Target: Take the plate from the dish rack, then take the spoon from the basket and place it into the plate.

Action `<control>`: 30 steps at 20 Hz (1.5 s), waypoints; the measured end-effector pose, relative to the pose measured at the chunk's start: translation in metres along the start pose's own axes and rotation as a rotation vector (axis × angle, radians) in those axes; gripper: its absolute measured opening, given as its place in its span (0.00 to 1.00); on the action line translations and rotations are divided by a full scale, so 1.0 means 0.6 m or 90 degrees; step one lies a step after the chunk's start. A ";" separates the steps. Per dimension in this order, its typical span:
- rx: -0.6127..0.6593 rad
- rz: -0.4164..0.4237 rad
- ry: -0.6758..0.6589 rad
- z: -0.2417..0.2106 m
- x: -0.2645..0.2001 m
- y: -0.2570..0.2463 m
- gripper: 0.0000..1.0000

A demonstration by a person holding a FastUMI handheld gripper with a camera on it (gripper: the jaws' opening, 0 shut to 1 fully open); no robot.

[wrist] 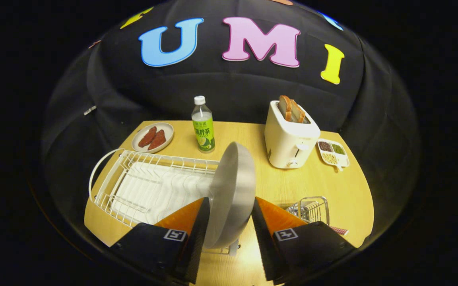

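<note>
A: What have the fingers (229,222) got?
B: Both press on the grey plate (231,190), held on edge above the white wire dish rack's (149,186) right end.
A: Free room?
B: Bare wooden tabletop (324,182) ahead, between toaster (290,139) and wire basket (310,208); bottle (203,125) beyond.

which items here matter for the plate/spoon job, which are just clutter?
Job: plate, held upright between the fingers of the gripper; dish rack; wire basket ahead on the right.

Clutter: toaster with bread, green bottle, small dish of red slices, divided snack tray.
</note>
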State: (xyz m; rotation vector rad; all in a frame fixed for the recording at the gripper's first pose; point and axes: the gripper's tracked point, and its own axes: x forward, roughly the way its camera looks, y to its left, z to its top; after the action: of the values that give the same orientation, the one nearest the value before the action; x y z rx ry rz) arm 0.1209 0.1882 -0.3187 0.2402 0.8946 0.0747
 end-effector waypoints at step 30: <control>-0.352 -0.184 -0.072 0.182 0.003 0.037 0.19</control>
State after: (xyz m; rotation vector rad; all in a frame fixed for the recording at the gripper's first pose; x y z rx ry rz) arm 0.2077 0.1907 -0.2493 -0.3965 0.7573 0.0366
